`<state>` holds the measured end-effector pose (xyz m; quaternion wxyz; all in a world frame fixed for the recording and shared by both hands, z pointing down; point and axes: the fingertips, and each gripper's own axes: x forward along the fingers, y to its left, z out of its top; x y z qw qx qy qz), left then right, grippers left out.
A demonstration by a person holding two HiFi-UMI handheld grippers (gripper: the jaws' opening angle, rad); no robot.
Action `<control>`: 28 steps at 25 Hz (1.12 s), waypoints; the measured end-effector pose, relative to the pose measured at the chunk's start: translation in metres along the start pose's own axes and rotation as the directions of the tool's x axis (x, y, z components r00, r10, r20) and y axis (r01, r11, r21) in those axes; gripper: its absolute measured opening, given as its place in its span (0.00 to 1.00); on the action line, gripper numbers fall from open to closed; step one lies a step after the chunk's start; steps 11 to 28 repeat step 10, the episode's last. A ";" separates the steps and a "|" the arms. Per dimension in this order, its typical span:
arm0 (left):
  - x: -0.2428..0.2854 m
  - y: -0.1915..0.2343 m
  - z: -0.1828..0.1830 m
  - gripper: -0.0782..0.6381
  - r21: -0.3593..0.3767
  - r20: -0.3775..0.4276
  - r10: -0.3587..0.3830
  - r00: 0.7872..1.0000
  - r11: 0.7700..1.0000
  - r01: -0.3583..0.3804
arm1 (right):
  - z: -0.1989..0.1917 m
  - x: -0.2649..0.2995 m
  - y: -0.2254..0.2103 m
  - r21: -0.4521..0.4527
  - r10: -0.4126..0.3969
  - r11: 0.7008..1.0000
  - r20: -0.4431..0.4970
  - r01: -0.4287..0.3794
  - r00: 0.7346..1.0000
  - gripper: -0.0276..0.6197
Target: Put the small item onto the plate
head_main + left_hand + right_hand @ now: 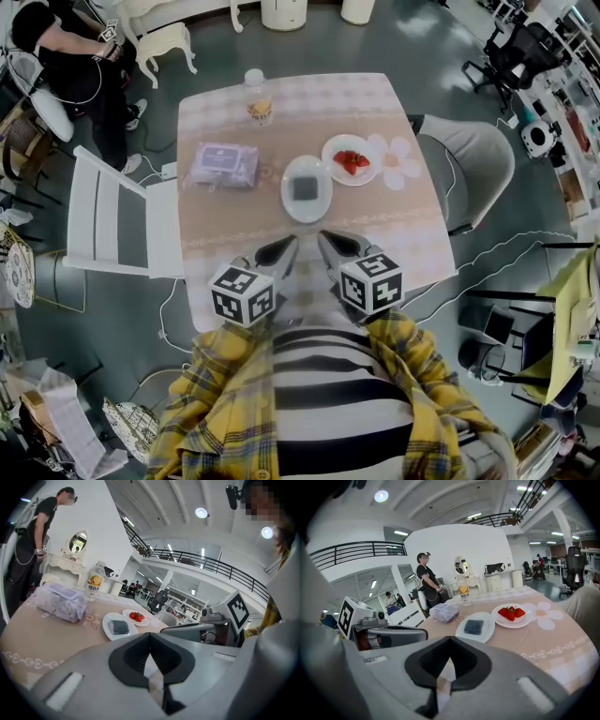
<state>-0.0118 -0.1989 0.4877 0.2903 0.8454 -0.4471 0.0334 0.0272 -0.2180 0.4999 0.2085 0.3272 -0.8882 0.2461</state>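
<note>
Nearest, the left gripper [279, 251] and right gripper [334, 246] hover over the bench's [234, 220] near edge, both sets of jaws fully closed with nothing between them. A careless push forward could, I judge, shove the plate [289, 202] into the strawberry dish [330, 150] just beside it, or tip its load off. The small item [305, 188], 1 flat dark grey-blue square, lies at that plate's middle.

The item [305, 188] is grey, the plate [287, 200] white.
</note>
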 end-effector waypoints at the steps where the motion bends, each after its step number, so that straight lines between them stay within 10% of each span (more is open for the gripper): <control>1: 0.000 0.001 0.000 0.11 -0.001 0.001 0.001 1.000 1.000 -0.001 | 0.001 0.001 0.000 -0.001 -0.001 1.000 0.000 0.001 1.000 0.05; 28: 0.004 0.003 0.000 0.11 -0.011 -0.005 -0.010 1.000 1.000 0.010 | 0.000 0.005 0.000 0.006 -0.011 1.000 -0.004 0.011 1.000 0.05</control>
